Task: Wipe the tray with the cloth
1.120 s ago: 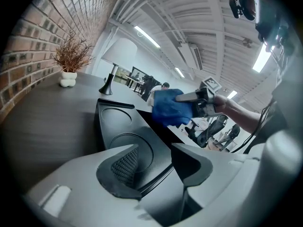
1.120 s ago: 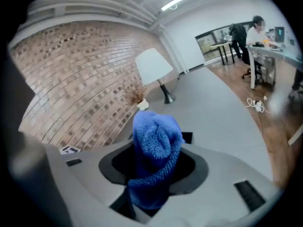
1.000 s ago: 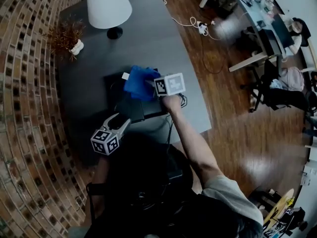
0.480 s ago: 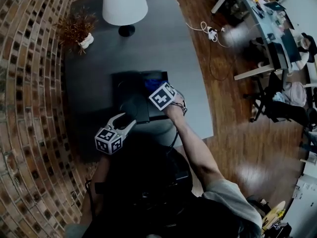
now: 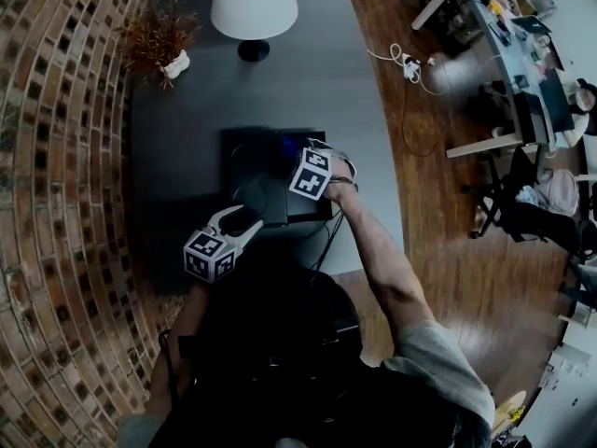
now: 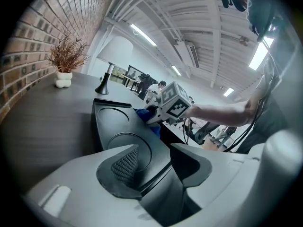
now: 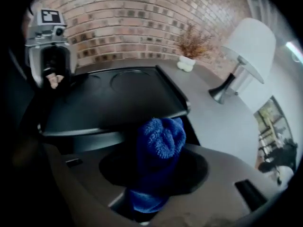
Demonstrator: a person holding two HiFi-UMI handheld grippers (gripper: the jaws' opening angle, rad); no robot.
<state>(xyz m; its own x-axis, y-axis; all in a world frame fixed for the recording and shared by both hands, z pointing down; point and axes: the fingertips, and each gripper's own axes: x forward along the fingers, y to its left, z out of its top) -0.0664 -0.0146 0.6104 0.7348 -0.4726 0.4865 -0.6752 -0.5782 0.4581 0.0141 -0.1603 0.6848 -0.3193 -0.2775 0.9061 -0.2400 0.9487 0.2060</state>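
Observation:
A dark tray point(image 5: 250, 161) with round recesses lies on the grey table. My left gripper point(image 5: 237, 218) is shut on the tray's near edge; in the left gripper view its ribbed pad point(image 6: 125, 163) presses on the tray's rim point(image 6: 142, 171). My right gripper point(image 5: 298, 159) holds a bunched blue cloth point(image 5: 286, 146) down at the tray's right side. In the right gripper view the cloth point(image 7: 160, 143) fills the gap between the jaws, which are closing tighter on it, at the tray's edge point(image 7: 113, 126). The left gripper point(image 7: 46, 51) shows across the tray.
A white lamp point(image 5: 254, 3) and a small dried plant in a white pot point(image 5: 160, 47) stand at the table's far end. A brick wall point(image 5: 56, 203) runs along the left. The table's right edge point(image 5: 387, 185) drops to a wooden floor with cables, desks and chairs.
The right gripper has come down with the cloth, which hung spread above the tray and now sits bunched on the tray's right side. The left gripper stays on the near edge.

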